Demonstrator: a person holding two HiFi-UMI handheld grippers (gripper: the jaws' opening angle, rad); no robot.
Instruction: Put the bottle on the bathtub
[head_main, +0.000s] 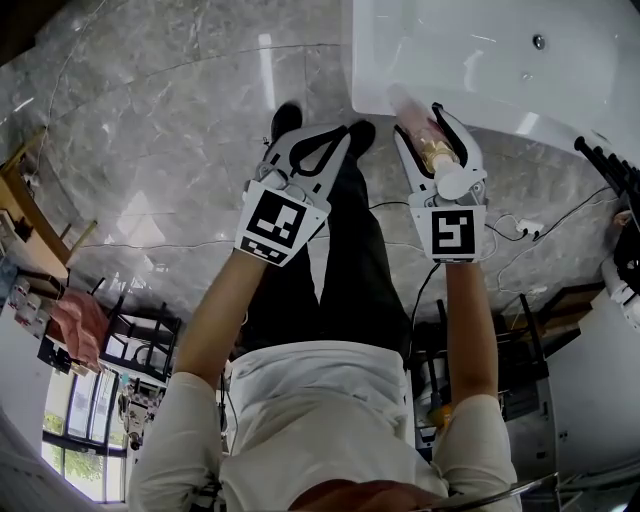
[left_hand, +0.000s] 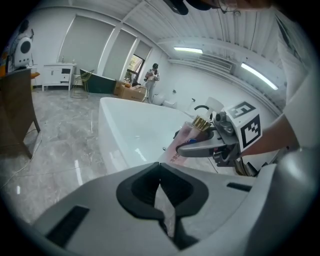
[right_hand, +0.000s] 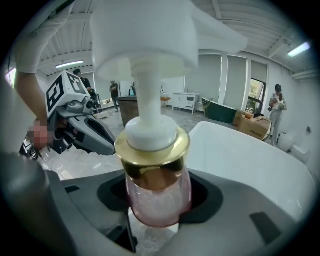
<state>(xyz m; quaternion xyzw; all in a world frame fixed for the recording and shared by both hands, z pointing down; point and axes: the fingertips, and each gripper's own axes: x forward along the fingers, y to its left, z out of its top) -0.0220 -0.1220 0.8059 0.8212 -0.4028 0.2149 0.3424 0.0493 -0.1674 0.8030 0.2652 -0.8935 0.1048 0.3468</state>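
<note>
Bottle (right_hand: 159, 197) hangs over the bathtub (head_main: 470, 70) rim, my right gripper (head_main: 430, 135) with its fingers clamped on it. I see open basin beyond. Left gripper (head_main: 335, 140), fingers pinched together and empty, seems clear alongside.

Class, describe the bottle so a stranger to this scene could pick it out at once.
Find the big white bathtub at the top of the head view. At its near edge, the right gripper holds a bottle. Only it has a clear pink body, gold collar and white pump top.

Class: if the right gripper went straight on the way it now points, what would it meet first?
Probably the bathtub rim, reached first by the bottle in the right gripper; depth unclear.
</note>
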